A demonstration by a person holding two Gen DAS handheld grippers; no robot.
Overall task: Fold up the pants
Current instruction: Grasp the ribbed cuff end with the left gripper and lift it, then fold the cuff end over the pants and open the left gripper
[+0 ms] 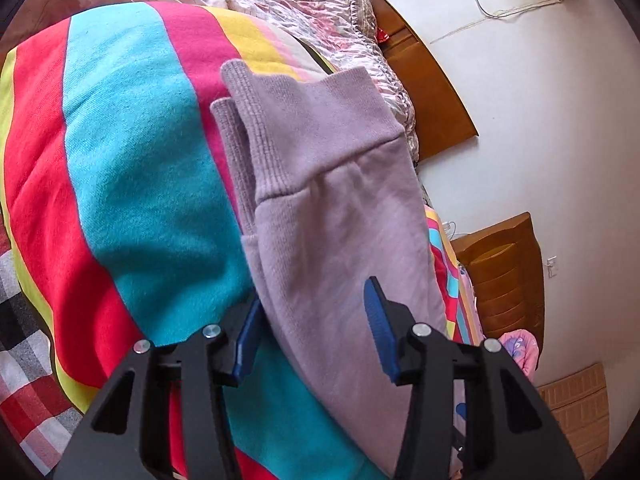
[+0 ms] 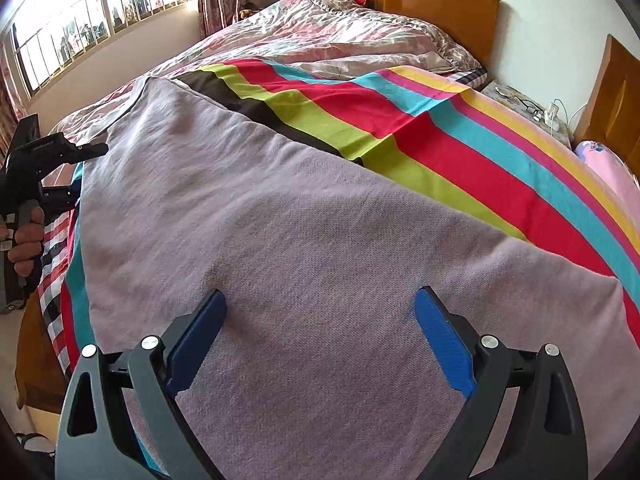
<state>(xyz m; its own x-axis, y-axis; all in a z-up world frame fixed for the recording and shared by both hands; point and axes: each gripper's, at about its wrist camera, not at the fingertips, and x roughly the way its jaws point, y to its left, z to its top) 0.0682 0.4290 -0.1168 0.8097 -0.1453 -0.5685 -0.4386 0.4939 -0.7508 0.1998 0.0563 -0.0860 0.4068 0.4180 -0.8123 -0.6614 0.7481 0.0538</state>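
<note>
Lilac sweatpants point(image 1: 332, 216) lie on a bright striped blanket point(image 1: 120, 168) on the bed. In the left wrist view the two ribbed ankle cuffs point(image 1: 276, 120) lie stacked, legs together. My left gripper point(image 1: 312, 312) is open, its blue pads on either side of the leg near the cuffs. In the right wrist view the pants point(image 2: 280, 220) spread wide and flat. My right gripper point(image 2: 320, 312) is open just above the cloth, holding nothing. The left gripper point(image 2: 60, 152) shows at the far left, held by a hand.
A pink floral quilt point(image 2: 320, 32) lies at the head of the bed before a wooden headboard point(image 2: 436, 0). A bedside table point(image 2: 528, 112) with glasses and cables stands right. A window point(image 2: 80, 20) is at the left. A plaid cloth point(image 1: 24, 360) lies by the blanket's edge.
</note>
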